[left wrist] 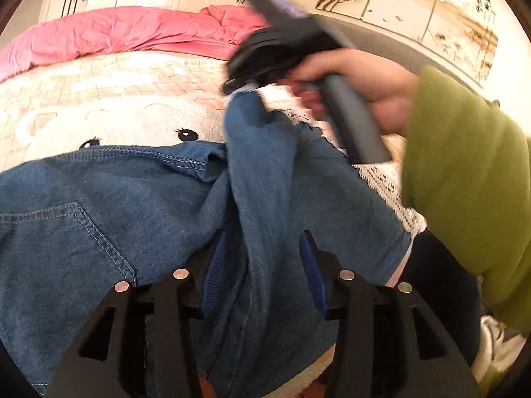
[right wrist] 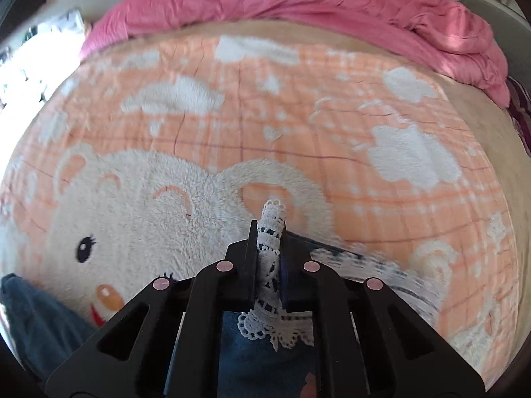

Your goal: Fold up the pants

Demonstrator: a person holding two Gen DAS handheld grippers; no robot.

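1. Left tongs (left wrist: pixel 264 265): jaws stand apart, with a raised ridge of the denim pants (left wrist: pixel 99 215) running between the two blue pads (left wrist: pixel 215 265). Whether either pad touches the cloth cannot be told.
2. Right tongs (right wrist: pixel 268 252): jaws are closed on the pants' white lace hem (right wrist: pixel 270 232); the lace pokes out beyond the tips and trails back under the tongs.
3. Location: the pants lie on the bed's fleece blanket (right wrist: pixel 265 99), peach with a white bear face, directly beneath and ahead of the left tongs.
4. Orientation: the lifted leg runs from between the left tongs' jaws up and forward to the right tongs (left wrist: pixel 252 76), which grip it ahead and slightly right. A stitched hem edge and a pocket seam lie to the left of the left tongs. The overall long axis cannot be told; the cloth is bunched.
5. Writing: no legible label or brand shows on the pants.
6. Edges and room: ahead of the right tongs the blanket lies flat as far as a pink duvet (right wrist: pixel 298 6) heaped along the far edge. To the right of the left tongs are the person's hand (left wrist: pixel 365 79) and green sleeve (left wrist: pixel 464 172).
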